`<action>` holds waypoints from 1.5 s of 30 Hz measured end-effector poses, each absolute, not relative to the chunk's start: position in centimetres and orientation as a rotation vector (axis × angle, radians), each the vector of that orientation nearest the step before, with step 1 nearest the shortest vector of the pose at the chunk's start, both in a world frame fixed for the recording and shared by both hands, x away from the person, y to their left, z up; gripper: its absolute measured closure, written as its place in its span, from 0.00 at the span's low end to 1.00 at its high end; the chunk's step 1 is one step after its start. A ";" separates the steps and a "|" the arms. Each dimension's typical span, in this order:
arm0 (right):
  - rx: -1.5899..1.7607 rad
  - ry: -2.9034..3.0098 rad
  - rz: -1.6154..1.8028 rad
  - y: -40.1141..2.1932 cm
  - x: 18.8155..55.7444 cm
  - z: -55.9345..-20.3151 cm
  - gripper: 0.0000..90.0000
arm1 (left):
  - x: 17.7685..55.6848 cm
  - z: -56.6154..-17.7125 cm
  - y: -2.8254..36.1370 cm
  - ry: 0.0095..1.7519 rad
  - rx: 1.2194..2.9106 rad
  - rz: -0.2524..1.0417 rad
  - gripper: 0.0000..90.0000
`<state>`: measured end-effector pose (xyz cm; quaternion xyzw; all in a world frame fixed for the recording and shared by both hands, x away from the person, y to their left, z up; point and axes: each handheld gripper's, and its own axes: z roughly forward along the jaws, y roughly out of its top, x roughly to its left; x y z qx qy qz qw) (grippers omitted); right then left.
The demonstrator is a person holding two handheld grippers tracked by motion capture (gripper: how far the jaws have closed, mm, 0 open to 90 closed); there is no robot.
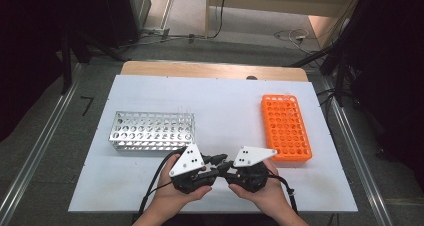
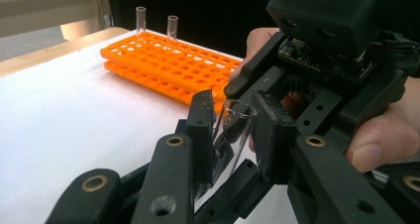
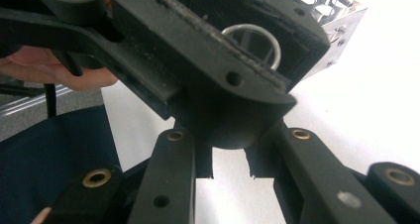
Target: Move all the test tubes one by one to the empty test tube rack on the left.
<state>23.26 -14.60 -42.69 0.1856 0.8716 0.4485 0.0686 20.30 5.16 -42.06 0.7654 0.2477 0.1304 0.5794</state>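
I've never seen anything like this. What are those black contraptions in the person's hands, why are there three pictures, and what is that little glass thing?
No robot here: a person holds a hand-operated two-jaw gripper in each hand, the left gripper and the right gripper, meeting tip to tip near the table's front edge. The high view looks down on the white table from above the person. The other two pictures come from small cameras riding on each gripper, looking along its own black jaws.

On the table stand a metal rack on the left and an orange rack on the right, which has two clear tubes upright at its far end.

The glass thing is a test tube. In the left gripper view, the left gripper's jaws are closed on it, its open mouth showing. The right gripper's jaws are shut right beside it; whether they also grip it I cannot tell.
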 end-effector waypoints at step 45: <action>0.635 2.537 1.461 -17.0 24.0 -41.9 0.23 | 21.1 -41.2 8.2 0.668 1.709 0.386 0.85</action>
